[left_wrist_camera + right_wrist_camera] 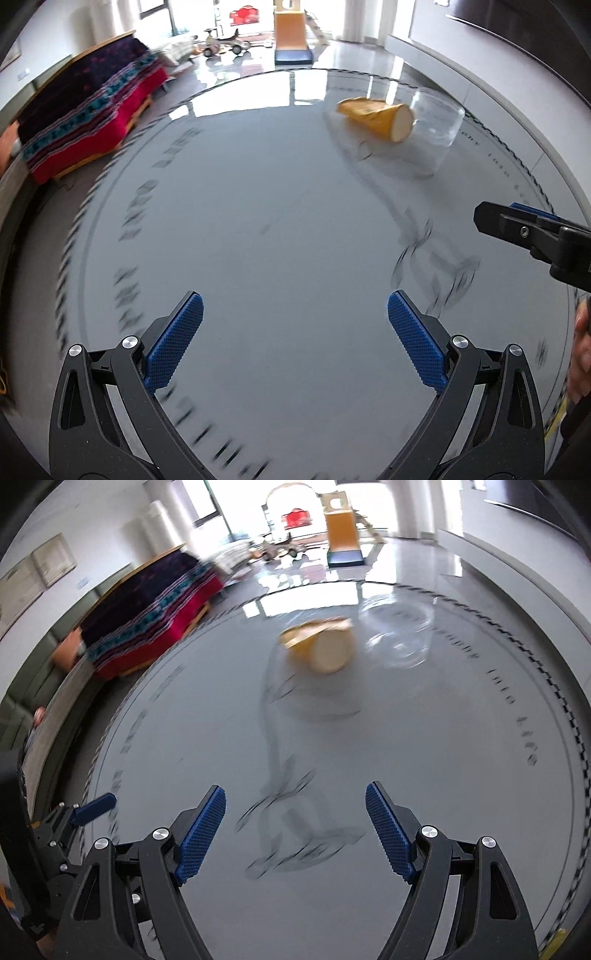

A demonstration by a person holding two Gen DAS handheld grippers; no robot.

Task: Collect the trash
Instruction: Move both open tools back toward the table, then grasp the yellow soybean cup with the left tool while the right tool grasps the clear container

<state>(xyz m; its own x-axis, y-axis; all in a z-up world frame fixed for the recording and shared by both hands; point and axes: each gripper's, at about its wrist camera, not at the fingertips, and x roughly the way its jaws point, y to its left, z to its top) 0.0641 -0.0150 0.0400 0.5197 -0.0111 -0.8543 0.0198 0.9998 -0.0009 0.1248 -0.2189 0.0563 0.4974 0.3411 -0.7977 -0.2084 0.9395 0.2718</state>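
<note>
A yellow paper cup (376, 117) lies on its side at the far right of the round grey table (258, 221), its white base toward me. A clear plastic cup (436, 129) lies right beside it. Both show in the right wrist view, the yellow cup (321, 646) ahead and the clear cup (400, 627) to its right. My left gripper (295, 332) is open and empty above the table's near part. My right gripper (295, 823) is open and empty, well short of the cups. The right gripper's tip shows in the left wrist view (517, 229).
A low bench with a red and dark patterned cover (85, 118) stands left of the table. Toys and a yellow slide (291, 33) stand on the glossy floor beyond. A white low cabinet (461, 70) runs along the right. The table has printed lettering and a drawing.
</note>
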